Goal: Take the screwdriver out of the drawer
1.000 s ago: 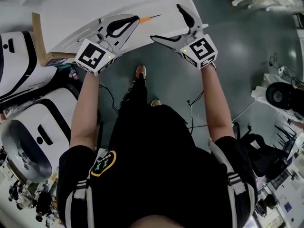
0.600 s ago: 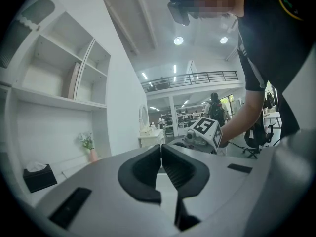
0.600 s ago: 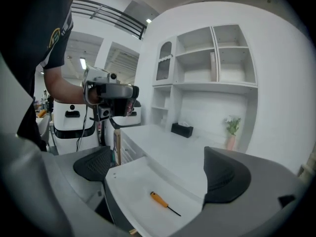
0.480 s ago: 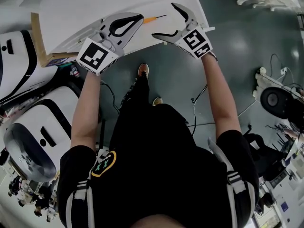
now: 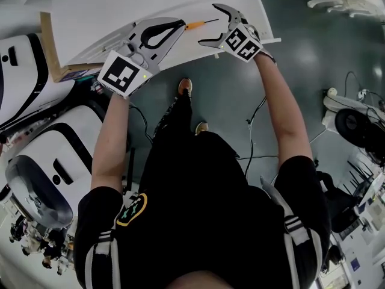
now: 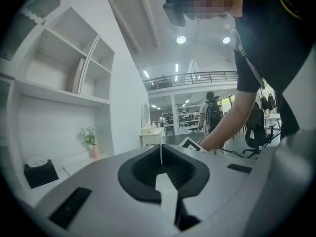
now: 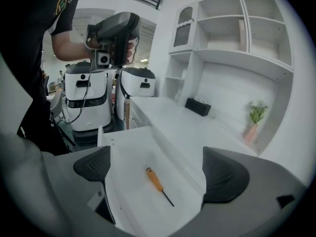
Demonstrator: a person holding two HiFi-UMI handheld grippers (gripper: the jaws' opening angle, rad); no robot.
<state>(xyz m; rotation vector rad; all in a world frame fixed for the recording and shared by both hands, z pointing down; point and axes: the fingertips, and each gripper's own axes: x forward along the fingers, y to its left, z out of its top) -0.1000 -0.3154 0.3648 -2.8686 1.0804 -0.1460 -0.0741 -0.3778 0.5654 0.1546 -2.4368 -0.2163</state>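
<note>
An orange-handled screwdriver [image 7: 156,180] with a dark shaft lies on the floor of the pulled-out white drawer [image 7: 129,196]. My right gripper [image 7: 160,173] hangs open just above it, one jaw on each side of the tool and touching nothing. From the head view, the screwdriver [image 5: 194,24] lies in the drawer [image 5: 180,52] between my two grippers, and the right gripper [image 5: 216,26] is open at the tip of its shaft. My left gripper [image 5: 179,22] is shut on nothing over the drawer's left part. In its own view the left gripper [image 6: 161,151] points out into the room.
A black tissue box [image 7: 197,106] and a potted plant [image 7: 254,116] stand on the white counter behind the drawer, below wall shelves [image 7: 237,38]. White machines [image 5: 36,143] and a wooden board [image 5: 49,48] are at the left. Cables [image 5: 252,131] lie on the floor.
My right gripper has moved forward and a little left over the drawer, closer to the screwdriver, still open. The left gripper has shifted slightly forward, staying shut.
</note>
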